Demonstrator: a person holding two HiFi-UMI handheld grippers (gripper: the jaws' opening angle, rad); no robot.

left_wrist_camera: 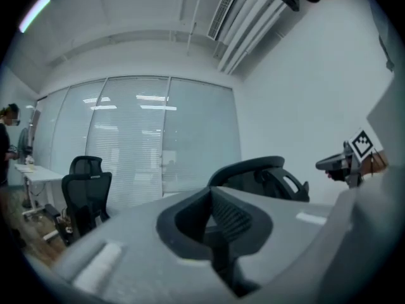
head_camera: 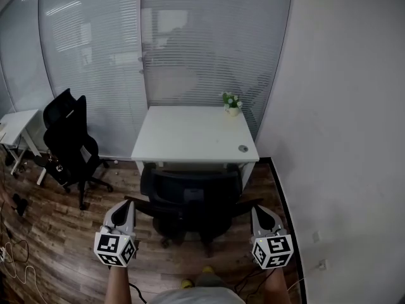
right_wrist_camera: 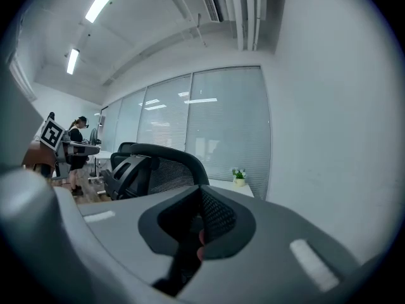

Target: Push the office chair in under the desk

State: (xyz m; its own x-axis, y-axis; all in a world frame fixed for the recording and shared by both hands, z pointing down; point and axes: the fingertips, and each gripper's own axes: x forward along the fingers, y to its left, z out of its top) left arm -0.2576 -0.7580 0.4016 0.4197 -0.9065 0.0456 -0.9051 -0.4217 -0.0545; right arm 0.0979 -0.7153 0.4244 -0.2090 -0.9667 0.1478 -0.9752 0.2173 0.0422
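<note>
Chair: the office chair (head_camera: 190, 201) is standing on the wooden floor (head_camera: 63, 246) right in front of the white desk (head_camera: 196, 135), its backrest (head_camera: 193, 192) facing the person. The seat seems to be reaching only the desk's front edge, so most of the pushing is not yet done.
Left tongs: the left tongs (head_camera: 125, 208) are pressing their jaws together on nothing and pointing forward near the left armrest (head_camera: 138, 202). Whether they are touching it I cannot tell.
Right tongs: the right tongs (head_camera: 259, 211) are likewise closed and empty, hovering near the right armrest (head_camera: 248, 204).
Handling: I am expecting the chair to be rather heavy but rolling easily on its wheels (the smooth floor is helping). The seat is probably swivelling, so a push on one side only is likely to turn it.
Where to push: the stiff top frame of the backrest looks best, with both tongs at equal height. The mesh in the middle is probably giving way under pressure.
Risk: the armrests may be knocking the desk's edge.
Around: a second chair (head_camera: 69, 138) is standing well apart at the left, and a small plant (head_camera: 231, 102) is sitting on the desk's far corner.
</note>
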